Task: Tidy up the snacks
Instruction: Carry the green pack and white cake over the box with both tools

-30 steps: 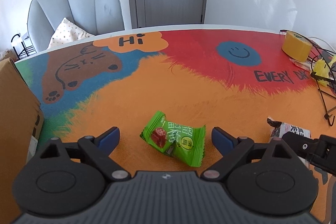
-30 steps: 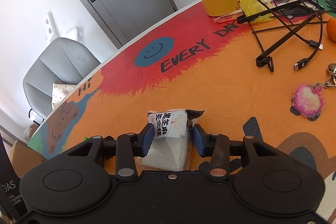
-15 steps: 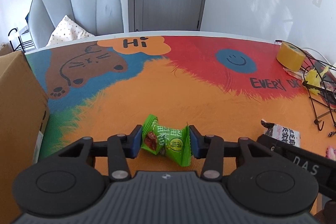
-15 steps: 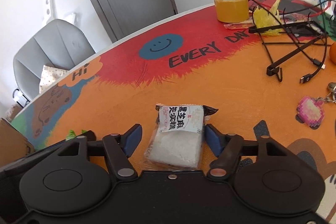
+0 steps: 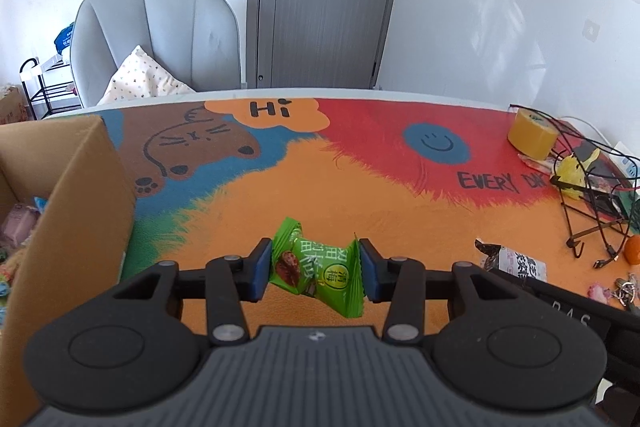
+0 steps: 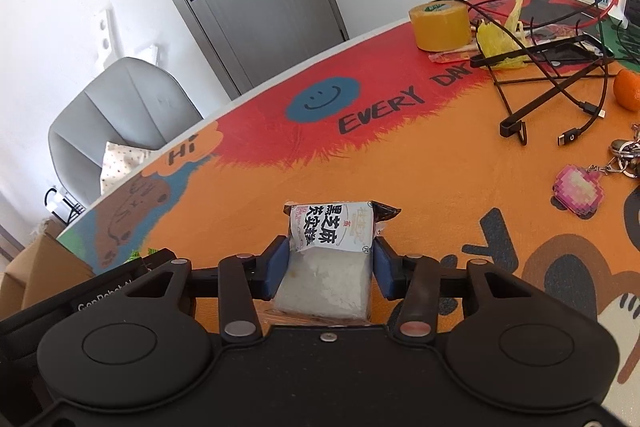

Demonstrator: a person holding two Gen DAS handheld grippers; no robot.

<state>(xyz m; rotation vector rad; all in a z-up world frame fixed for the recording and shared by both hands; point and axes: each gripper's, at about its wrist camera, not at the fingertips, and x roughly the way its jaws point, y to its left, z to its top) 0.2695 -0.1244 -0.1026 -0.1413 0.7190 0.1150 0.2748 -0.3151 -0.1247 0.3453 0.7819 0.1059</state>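
While cables clutter its far side, mat stays bare ahead

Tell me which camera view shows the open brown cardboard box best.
The left wrist view: the brown cardboard box fills its left edge, showing a tall side wall and wrapped snacks inside. The right wrist view shows only a small corner of it beyond the table edge, contents hidden.

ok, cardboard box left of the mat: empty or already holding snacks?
Holding some. The left wrist view shows wrappers inside the cardboard box, at the frame's left edge; how full, cannot tell.
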